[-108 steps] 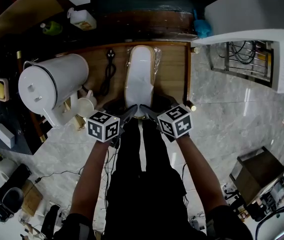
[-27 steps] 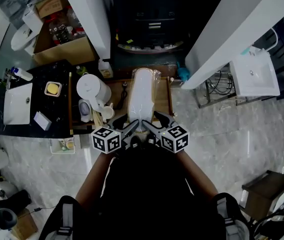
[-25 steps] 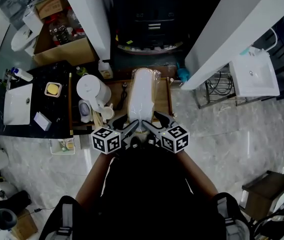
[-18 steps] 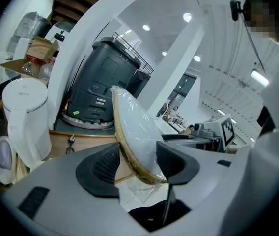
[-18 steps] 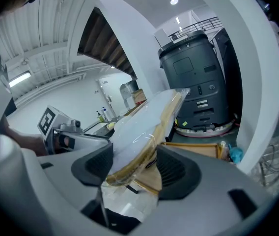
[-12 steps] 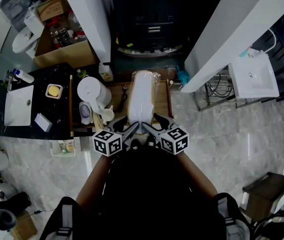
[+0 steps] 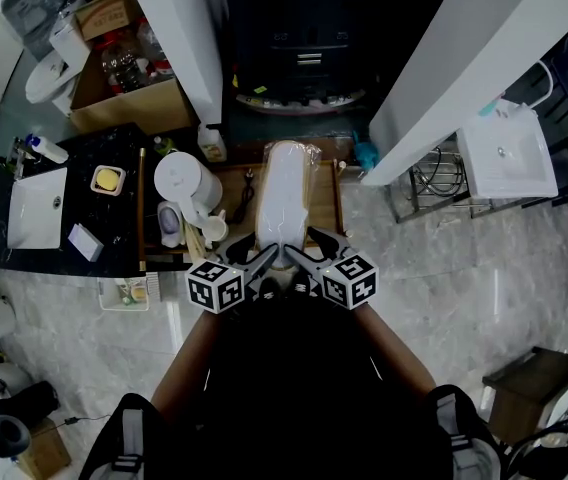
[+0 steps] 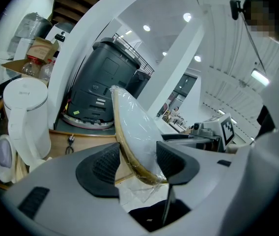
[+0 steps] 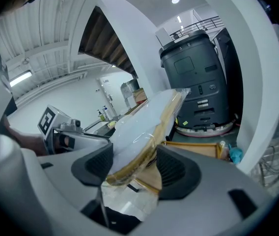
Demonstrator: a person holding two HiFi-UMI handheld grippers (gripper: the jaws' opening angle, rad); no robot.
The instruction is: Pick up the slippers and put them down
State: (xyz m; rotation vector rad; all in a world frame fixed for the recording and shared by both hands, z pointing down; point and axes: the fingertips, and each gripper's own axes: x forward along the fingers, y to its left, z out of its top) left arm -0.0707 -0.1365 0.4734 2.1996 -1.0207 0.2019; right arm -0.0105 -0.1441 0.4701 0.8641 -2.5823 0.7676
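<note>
A pair of white slippers (image 7: pixel 286 193) with tan soles, wrapped in clear plastic, hangs over a wooden tray (image 7: pixel 330 196) with its far end tilted upward. Both grippers pinch its near end. My left gripper (image 7: pixel 264 259) is shut on the near left edge, and my right gripper (image 7: pixel 300 257) is shut on the near right edge. In the left gripper view the slippers (image 8: pixel 132 132) stand on edge between the two pads of my left gripper (image 8: pixel 137 163). In the right gripper view the slippers (image 9: pixel 144 127) lie slanted between the pads of my right gripper (image 9: pixel 134 163).
A white kettle (image 7: pixel 182 178) and a cup (image 7: pixel 169 218) stand left of the tray, and a black plug (image 7: pixel 247 186) lies on it. A black counter with a white sink (image 7: pixel 34 208) is further left. A dark machine (image 7: pixel 299 38) stands behind, between white beams. Grey marble floor lies all around.
Since the oldest frame the head view has pulled far back from the tray and the grippers have stayed on the slippers. Over the last second nothing has moved.
</note>
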